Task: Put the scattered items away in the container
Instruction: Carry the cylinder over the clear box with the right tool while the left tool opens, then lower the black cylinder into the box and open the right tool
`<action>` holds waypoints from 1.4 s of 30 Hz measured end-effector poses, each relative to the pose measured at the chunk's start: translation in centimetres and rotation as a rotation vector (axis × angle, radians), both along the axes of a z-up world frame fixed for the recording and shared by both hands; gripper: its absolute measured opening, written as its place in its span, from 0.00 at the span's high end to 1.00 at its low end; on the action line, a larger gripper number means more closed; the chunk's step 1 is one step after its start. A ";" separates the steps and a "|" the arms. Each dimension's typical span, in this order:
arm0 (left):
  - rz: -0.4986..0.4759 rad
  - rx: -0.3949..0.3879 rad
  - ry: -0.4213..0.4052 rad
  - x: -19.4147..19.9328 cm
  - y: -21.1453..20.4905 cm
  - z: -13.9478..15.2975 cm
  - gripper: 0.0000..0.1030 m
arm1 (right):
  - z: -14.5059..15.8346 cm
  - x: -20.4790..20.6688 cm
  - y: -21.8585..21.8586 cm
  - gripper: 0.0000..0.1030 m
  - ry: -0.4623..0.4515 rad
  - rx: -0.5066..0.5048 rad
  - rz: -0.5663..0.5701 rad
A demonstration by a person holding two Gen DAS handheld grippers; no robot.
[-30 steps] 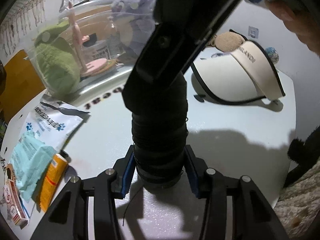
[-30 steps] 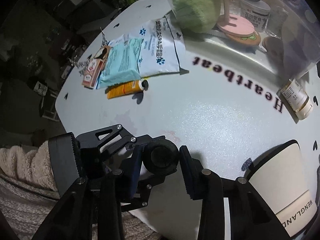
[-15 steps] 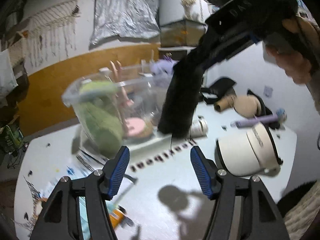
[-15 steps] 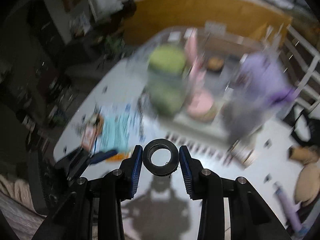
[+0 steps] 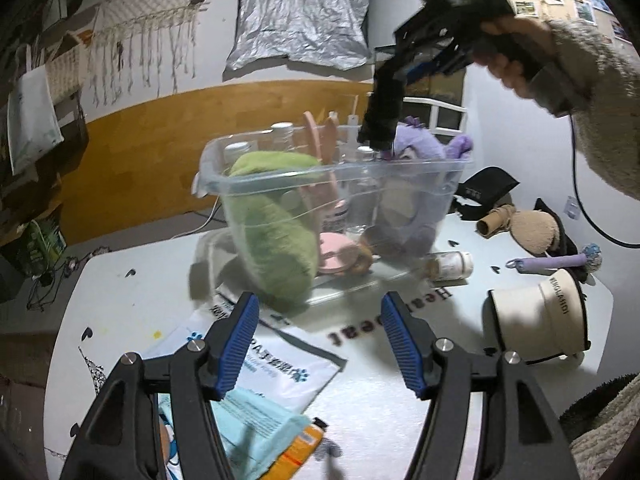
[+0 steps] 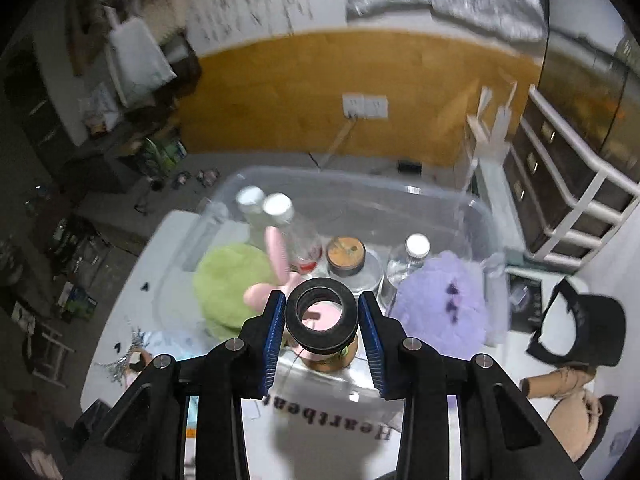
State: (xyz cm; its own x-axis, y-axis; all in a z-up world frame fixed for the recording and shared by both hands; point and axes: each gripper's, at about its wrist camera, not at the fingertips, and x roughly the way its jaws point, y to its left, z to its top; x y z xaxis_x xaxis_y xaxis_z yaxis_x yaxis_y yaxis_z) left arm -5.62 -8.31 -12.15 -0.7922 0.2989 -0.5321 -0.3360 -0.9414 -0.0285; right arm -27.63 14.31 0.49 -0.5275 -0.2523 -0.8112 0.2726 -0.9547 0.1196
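Lifted off the table since a second ago, our right gripper [image 6: 321,322] clamps the black tube [image 6: 321,317] directly above the clear bin [image 6: 460,204]. Our left gripper [image 5: 316,340] has let go and hangs empty, so dropping it in comes next.

White wall [image 5: 516,152] over orange wainscot [image 5: 160,148], macramé hanging [image 5: 148,20], silver sheet [image 5: 300,12].

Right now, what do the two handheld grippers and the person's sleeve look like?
Both the left gripper and right gripper have black angular frames with silver screws and ribbed blue pads. Seen from the left wrist, the right unit has a green light on top and a black cable trailing. The sleeve is fuzzy beige knit.
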 end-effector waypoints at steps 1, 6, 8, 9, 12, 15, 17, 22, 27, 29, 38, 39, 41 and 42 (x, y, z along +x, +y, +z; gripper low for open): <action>0.006 0.004 -0.009 -0.3 -0.3 -0.2 0.39 | -1.3 -1.5 -0.2 0.63 -0.042 0.013 -0.007; 0.046 0.028 -0.053 -2.0 -1.8 -1.4 0.39 | -6.4 -6.1 -1.3 0.63 -0.185 0.103 -0.021; 0.059 0.035 -0.069 -2.5 -2.3 -1.8 0.39 | -8.2 -7.5 -1.6 0.63 -0.235 0.144 -0.022; 0.067 0.040 -0.077 -2.7 -2.5 -2.1 0.39 | -9.0 -8.1 -1.8 0.63 -0.256 0.165 -0.026; 0.081 0.051 -0.098 -3.2 -2.8 -2.7 0.39 | -11.0 -9.4 -2.3 0.63 -0.293 0.226 -0.028; 0.088 0.057 -0.112 -3.6 -2.8 -3.2 0.39 | -12.0 -10.4 -3.2 0.63 -0.310 0.281 -0.010; 0.087 0.062 -0.119 -3.7 -2.8 -3.4 0.39 | -12.6 -10.9 -3.7 0.63 -0.324 0.302 0.000; 0.084 0.058 -0.122 -3.6 -2.7 -3.5 0.39 | -14.1 -11.2 -4.9 0.63 -0.343 0.372 0.052; 0.095 0.063 -0.141 -3.8 -3.0 -3.9 0.39 | -14.9 -10.8 -5.0 0.63 -0.321 0.424 0.086; 0.097 0.063 -0.146 -3.8 -3.0 -4.0 0.39 | -14.8 -10.8 -4.8 0.63 -0.320 0.423 0.093; 0.082 0.056 -0.143 -4.0 -2.4 -4.0 0.39 | -15.6 -9.9 -4.1 0.63 -0.364 0.497 0.206; 0.081 0.056 -0.143 -4.1 -2.4 -4.0 0.39 | -15.6 -9.8 -3.9 0.63 -0.369 0.492 0.207; 0.084 0.059 -0.149 -4.1 -2.4 -4.1 0.39 | -15.2 -9.8 -3.5 0.63 -0.381 0.469 0.203; 0.085 0.061 -0.151 -4.1 -2.5 -4.1 0.39 | -15.1 -9.8 -3.3 0.63 -0.385 0.460 0.200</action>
State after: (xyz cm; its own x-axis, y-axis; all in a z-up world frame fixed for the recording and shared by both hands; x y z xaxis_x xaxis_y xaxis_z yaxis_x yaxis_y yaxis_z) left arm -9.75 -10.77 -16.27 -0.7282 0.2693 -0.6302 -0.2428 -0.9613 -0.1303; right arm -37.42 10.97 -14.61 -0.1545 0.1042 -0.9825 0.4701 -0.8669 -0.1658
